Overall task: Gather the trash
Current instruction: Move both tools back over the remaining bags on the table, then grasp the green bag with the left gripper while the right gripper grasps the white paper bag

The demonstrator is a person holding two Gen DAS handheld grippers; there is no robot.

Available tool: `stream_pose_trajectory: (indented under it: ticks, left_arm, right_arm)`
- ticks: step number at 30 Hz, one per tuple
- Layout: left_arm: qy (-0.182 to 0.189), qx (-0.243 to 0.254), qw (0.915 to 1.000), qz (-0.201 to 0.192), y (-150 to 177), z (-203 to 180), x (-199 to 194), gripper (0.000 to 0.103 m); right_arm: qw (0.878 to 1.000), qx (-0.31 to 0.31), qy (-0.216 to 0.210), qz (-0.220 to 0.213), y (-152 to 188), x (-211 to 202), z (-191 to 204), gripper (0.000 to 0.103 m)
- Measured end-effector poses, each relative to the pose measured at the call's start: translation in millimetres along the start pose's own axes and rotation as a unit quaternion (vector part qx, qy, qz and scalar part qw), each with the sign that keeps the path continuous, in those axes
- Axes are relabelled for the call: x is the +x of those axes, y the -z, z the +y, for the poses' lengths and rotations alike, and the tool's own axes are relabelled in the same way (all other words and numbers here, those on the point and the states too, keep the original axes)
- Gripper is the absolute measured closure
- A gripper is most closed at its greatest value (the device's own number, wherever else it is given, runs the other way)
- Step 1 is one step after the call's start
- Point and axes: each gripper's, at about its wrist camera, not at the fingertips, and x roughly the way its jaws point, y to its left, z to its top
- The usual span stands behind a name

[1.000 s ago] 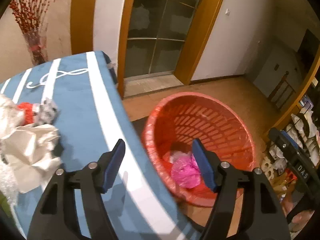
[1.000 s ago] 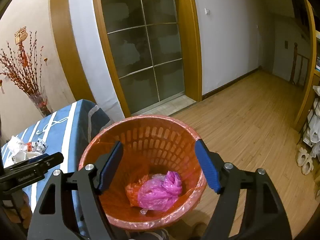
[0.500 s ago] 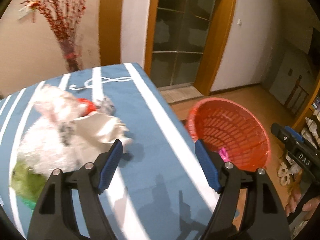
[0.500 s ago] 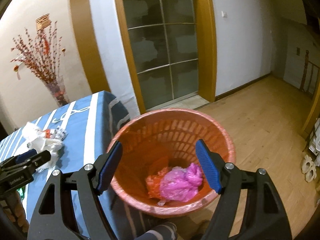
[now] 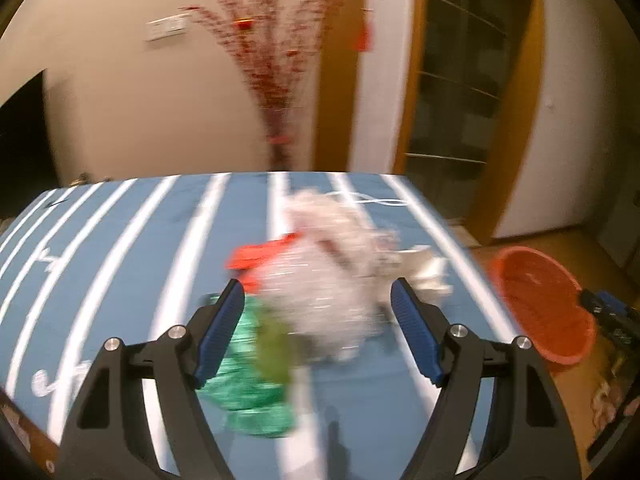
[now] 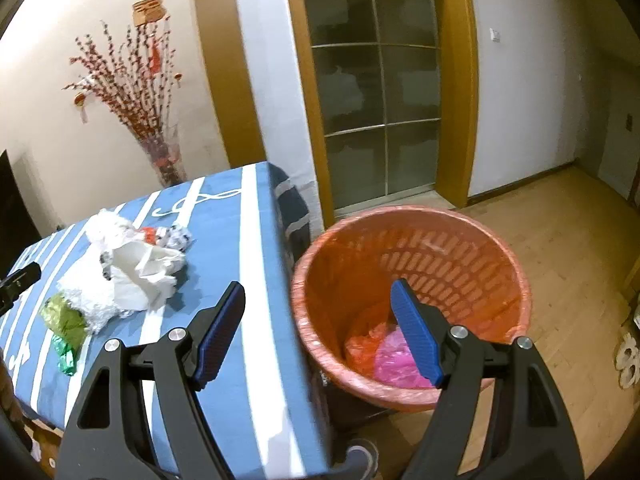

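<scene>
A pile of trash lies on the blue striped table (image 6: 256,280): crumpled white paper (image 6: 140,272), white plastic (image 6: 108,228), a green wrapper (image 6: 64,320) and a small red piece (image 6: 150,234). In the blurred left wrist view my left gripper (image 5: 316,292) is open just in front of the white plastic (image 5: 332,248), with the green wrapper (image 5: 248,380) below its left finger. My right gripper (image 6: 318,292) is open and empty over the table's edge and the orange basket (image 6: 412,240). A pink bag (image 6: 396,364) and an orange bag (image 6: 360,348) lie inside the basket.
The basket (image 5: 536,304) stands on the wooden floor (image 6: 560,240) right beside the table's end. A vase of red branches (image 6: 160,156) stands behind the table, next to a glass door (image 6: 376,100). Slippers (image 6: 626,356) lie at the far right.
My left gripper swung left from the basket to the trash pile on the table. The right gripper drifted left, from over the basket to the table's edge. Both stay open.
</scene>
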Motion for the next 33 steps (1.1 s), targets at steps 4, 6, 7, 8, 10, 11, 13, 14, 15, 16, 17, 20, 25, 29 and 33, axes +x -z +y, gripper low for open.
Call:
stream_pose_trajectory:
  ticks: [4,6,7,8,10,11,13,14,15,16,17,20,25,29,33]
  left_arm:
    - [-0.033,-0.025,0.999,0.016,10.4,39.0,6.9,0.029]
    - [-0.036,-0.037,0.9981,0.033,18.1,53.7,15.7,0.031]
    - [-0.033,-0.043,0.9977,0.041,21.3,58.3,20.0,0.037]
    - [-0.026,-0.052,0.9969,0.052,25.5,63.2,26.1,0.039]
    - [-0.013,-0.074,0.9942,0.077,33.4,71.9,39.9,0.047]
    - [-0.009,-0.08,0.9933,0.083,36.7,73.9,42.6,0.049]
    - [0.004,-0.095,0.9905,0.1,43.5,77.2,53.6,0.056]
    - [0.006,-0.096,0.9899,0.103,45.3,76.7,56.1,0.056]
    - [0.007,-0.097,0.9895,0.107,47.0,76.0,59.1,0.056]
    - [0.013,-0.098,0.9891,0.109,49.4,76.1,61.1,0.056]
    - [0.021,-0.101,0.9886,0.109,50.1,75.0,61.7,0.056]
    - [0.035,-0.099,0.9888,0.106,49.6,68.1,62.9,0.056]
    - [0.038,-0.08,0.9892,0.117,50.6,53.9,73.1,0.056]
    - [0.028,-0.072,0.9891,0.126,53.2,51.2,81.5,0.066]
    - [0.033,-0.074,0.9889,0.125,52.4,57.4,79.6,0.081]
  right_arm:
    - [1.0,-0.009,-0.013,0.004,2.8,1.6,17.2,0.029]
    - [1.0,-0.018,-0.018,0.006,4.8,2.4,27.7,0.029]
    - [0.999,-0.024,-0.02,0.007,6.3,2.6,33.3,0.029]
    - [0.999,-0.03,-0.021,0.008,7.4,2.9,37.8,0.029]
    - [0.999,-0.04,-0.023,0.01,9.5,3.4,45.0,0.029]
    - [0.999,-0.044,-0.023,0.01,9.8,3.7,47.1,0.029]
    - [0.998,-0.056,-0.022,0.012,11.3,4.8,53.9,0.029]
    - [0.998,-0.059,-0.021,0.012,11.3,5.1,55.9,0.029]
    - [0.998,-0.063,-0.021,0.014,11.8,5.8,58.0,0.029]
    - [0.998,-0.065,-0.022,0.014,12.2,6.4,59.4,0.029]
    - [0.997,-0.066,-0.022,0.016,12.7,7.4,61.6,0.029]
    - [0.997,-0.072,-0.023,0.022,14.3,11.1,67.0,0.029]
    - [0.996,-0.084,-0.027,0.031,20.1,15.5,78.6,0.029]
    - [0.994,-0.094,-0.033,0.035,22.8,17.6,88.3,0.029]
    - [0.994,-0.1,-0.04,0.037,21.9,20.1,98.0,0.029]
